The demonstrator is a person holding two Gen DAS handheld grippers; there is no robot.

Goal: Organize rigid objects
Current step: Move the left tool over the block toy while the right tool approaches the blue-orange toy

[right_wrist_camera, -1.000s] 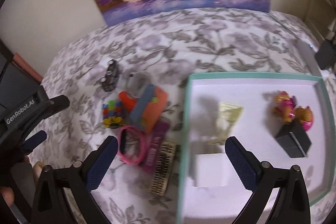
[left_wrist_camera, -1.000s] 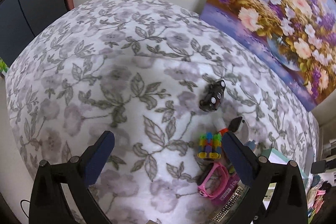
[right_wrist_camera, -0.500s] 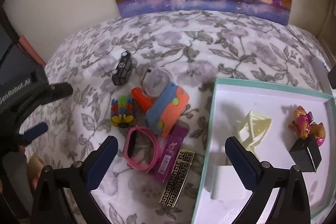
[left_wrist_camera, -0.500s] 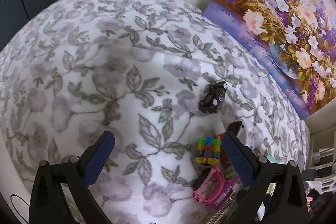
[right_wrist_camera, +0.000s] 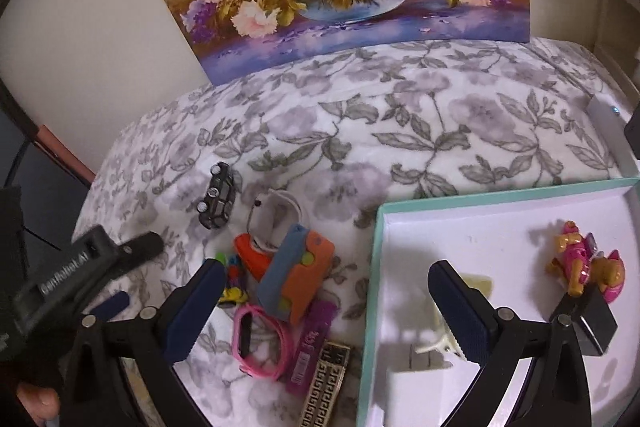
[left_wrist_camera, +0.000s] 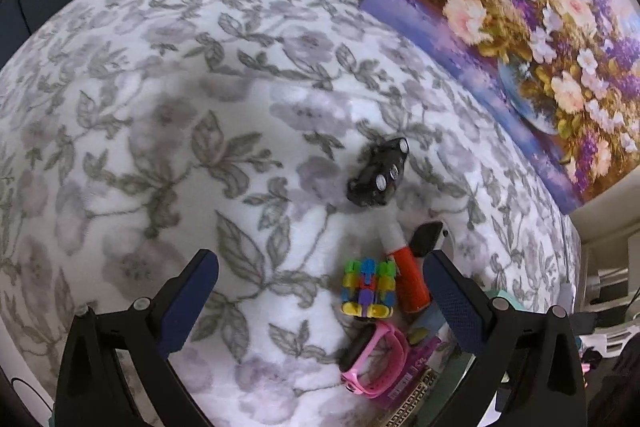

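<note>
Here, glossy black toy car lies sideways.

black toy car lay on its side on blanket | pink watch beside orange-blue toy | dog figure sat in tray

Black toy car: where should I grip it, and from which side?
Grip the black toy car across its narrow body, pads on the two long flanks, coming down from above. It lies on its side, wheels showing, apart from the pile, so there is room around it.
</note>
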